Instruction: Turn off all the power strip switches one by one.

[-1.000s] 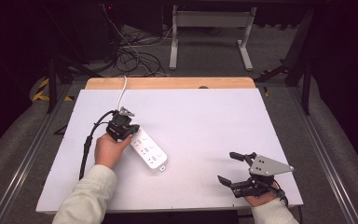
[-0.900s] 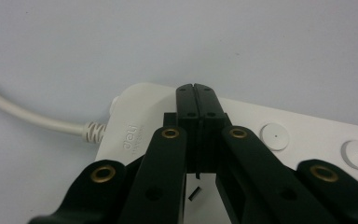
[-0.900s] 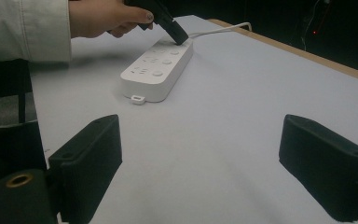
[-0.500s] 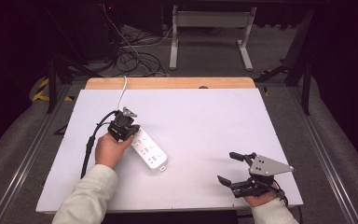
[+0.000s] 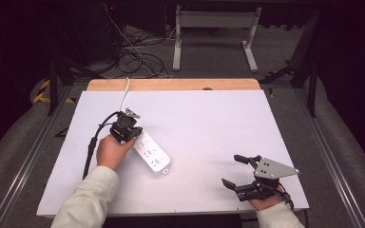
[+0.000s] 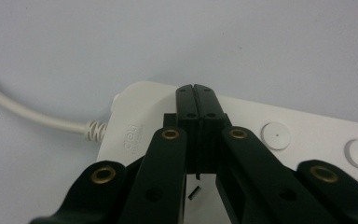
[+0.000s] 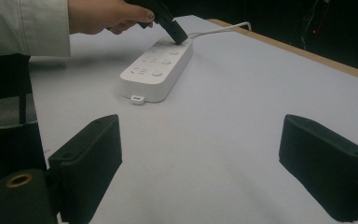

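Observation:
A white power strip (image 5: 152, 155) lies at the left middle of the white table (image 5: 218, 118), its cord (image 5: 125, 92) running to the far edge. My left gripper (image 5: 134, 136) is shut, and its joined tips rest on the strip's cord end. In the left gripper view the closed tips (image 6: 196, 91) touch the power strip (image 6: 279, 123) beside the cord (image 6: 28, 112), with nothing between them. My right gripper (image 5: 230, 170) stands open near the front right corner, apart from the strip. In the right gripper view the power strip (image 7: 158, 70) lies ahead under the left gripper (image 7: 177, 36).
A wooden strip (image 5: 171, 84) borders the table's far edge. Beyond it on the floor are tangled cables (image 5: 138, 57) and a metal stand (image 5: 214, 28). Bare white surface spreads between the strip and the right gripper (image 7: 200, 158).

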`<state>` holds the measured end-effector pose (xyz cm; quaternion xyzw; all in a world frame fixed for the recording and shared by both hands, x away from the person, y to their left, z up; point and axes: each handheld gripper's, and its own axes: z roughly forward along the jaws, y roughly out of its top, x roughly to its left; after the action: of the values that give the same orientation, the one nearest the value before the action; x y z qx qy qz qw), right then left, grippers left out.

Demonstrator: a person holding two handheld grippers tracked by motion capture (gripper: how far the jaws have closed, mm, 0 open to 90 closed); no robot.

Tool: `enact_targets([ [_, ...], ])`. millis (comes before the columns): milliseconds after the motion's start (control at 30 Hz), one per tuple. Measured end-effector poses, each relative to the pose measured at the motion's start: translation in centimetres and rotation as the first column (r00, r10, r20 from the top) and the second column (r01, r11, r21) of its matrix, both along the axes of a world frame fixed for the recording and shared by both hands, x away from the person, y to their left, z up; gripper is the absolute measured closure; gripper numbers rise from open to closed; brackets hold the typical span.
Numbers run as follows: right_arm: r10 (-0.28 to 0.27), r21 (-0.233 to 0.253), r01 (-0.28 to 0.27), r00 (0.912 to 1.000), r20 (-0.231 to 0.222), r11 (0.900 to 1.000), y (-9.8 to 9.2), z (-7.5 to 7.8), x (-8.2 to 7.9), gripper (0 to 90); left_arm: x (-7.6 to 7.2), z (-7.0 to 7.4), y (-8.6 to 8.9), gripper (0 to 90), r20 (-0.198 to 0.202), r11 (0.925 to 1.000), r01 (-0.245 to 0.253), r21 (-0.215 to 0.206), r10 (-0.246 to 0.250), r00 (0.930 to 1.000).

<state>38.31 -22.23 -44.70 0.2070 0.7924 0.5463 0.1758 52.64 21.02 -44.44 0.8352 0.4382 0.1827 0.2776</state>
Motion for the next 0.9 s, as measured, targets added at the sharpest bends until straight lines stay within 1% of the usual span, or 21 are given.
enact_targets([
  [33, -0.003, -0.001, 0.003, 1.0000, -0.002, 1.000, 0.0, 0.0, 0.0, 13.5, -0.1, 0.1, 0.1, 90.0, -0.005, 0.9999, 0.003, -0.010, -0.003, 1.0000],
  [67, -0.004, 0.000, 0.004, 1.0000, -0.004, 1.000, 0.0, 0.0, 0.0, 13.5, -0.3, 0.3, 0.3, 90.0, 0.002, 0.9992, 0.002, -0.040, -0.002, 1.0000],
  [100, -0.005, 0.000, 0.005, 1.0000, -0.006, 1.000, 0.0, 0.0, 0.0, 13.5, -0.6, 0.8, 0.5, 90.0, 0.031, 0.9989, 0.006, -0.046, -0.005, 0.9995],
  [167, -0.004, 0.003, 0.004, 1.0000, -0.004, 1.000, -0.1, 0.0, 0.1, 13.5, -1.4, 1.9, 1.0, 90.0, 0.067, 0.9953, 0.009, -0.096, -0.002, 0.9978],
  [233, -0.004, 0.002, 0.004, 1.0000, -0.001, 1.000, -0.1, 0.0, 0.1, 13.5, -2.1, 3.0, 1.5, 90.0, 0.104, 0.9907, 0.017, -0.135, -0.003, 0.9945],
  [333, -0.004, 0.003, 0.004, 1.0000, -0.003, 1.000, -0.1, 0.0, 0.0, 13.5, -3.3, 4.1, 2.1, 90.0, 0.142, 0.9859, 0.029, -0.165, -0.005, 0.9899],
  [433, -0.005, -0.002, 0.005, 1.0000, 0.001, 1.000, -0.1, 0.0, 0.0, 13.5, -4.7, 4.9, 2.6, 90.0, 0.187, 0.9827, 0.045, -0.180, -0.011, 0.9823],
  [467, -0.005, -0.002, 0.005, 1.0000, 0.000, 1.000, -0.1, 0.0, 0.0, 13.5, -5.1, 5.1, 2.9, 83.7, 0.206, 0.9788, 0.051, -0.198, -0.009, 0.9785],
  [500, -0.006, 0.001, 0.006, 1.0000, -0.003, 1.000, -0.1, 0.0, 0.0, 13.5, -5.6, 5.3, 3.1, 71.9, 0.208, 0.9721, 0.058, -0.227, -0.010, 0.9782],
  [533, -0.006, 0.002, 0.006, 1.0000, -0.002, 1.000, -0.1, 0.0, 0.0, 13.5, -6.0, 5.5, 3.4, 71.7, 0.209, 0.9653, 0.069, -0.252, -0.015, 0.9778],
  [567, -0.006, 0.001, 0.006, 1.0000, -0.003, 1.000, -0.1, 0.0, 0.0, 13.5, -6.5, 5.7, 3.7, 70.5, 0.228, 0.9626, 0.079, -0.259, -0.018, 0.9734],
  [633, -0.004, -0.001, 0.004, 1.0000, 0.003, 1.000, 0.0, 0.0, 0.0, 13.5, -7.5, 6.0, 4.3, 67.9, 0.253, 0.9496, 0.100, -0.297, -0.022, 0.9671],
  [700, -0.006, -0.002, 0.006, 1.0000, 0.000, 1.000, -0.1, 0.0, -0.1, 13.5, -8.4, 6.3, 4.8, 65.3, 0.270, 0.9396, 0.115, -0.322, -0.025, 0.9624],
  [767, -0.007, -0.002, 0.007, 1.0000, 0.001, 1.000, -0.1, 0.0, -0.1, 13.5, -9.2, 6.5, 5.3, 62.0, 0.305, 0.9313, 0.147, -0.333, -0.041, 0.9515],
  [800, -0.008, -0.002, 0.008, 1.0000, -0.001, 1.000, -0.1, 0.0, -0.1, 13.5, -9.5, 6.5, 5.5, 60.5, 0.314, 0.9251, 0.169, -0.340, -0.058, 0.9476],
  [833, -0.007, -0.002, 0.007, 1.0000, -0.001, 1.000, -0.1, 0.0, -0.1, 13.5, -9.8, 6.5, 5.7, 59.0, 0.310, 0.9164, 0.183, -0.356, -0.069, 0.9483],
  [867, -0.008, -0.002, 0.008, 1.0000, -0.001, 1.000, -0.1, 0.0, -0.1, 13.5, -10.1, 6.6, 5.9, 56.8, 0.314, 0.9088, 0.198, -0.367, -0.080, 0.9461],
  [900, -0.007, 0.000, 0.007, 1.0000, 0.000, 1.000, 0.0, 0.0, -0.1, 13.5, -10.5, 6.6, 6.0, 53.8, 0.320, 0.9033, 0.204, -0.378, -0.079, 0.9441],
])
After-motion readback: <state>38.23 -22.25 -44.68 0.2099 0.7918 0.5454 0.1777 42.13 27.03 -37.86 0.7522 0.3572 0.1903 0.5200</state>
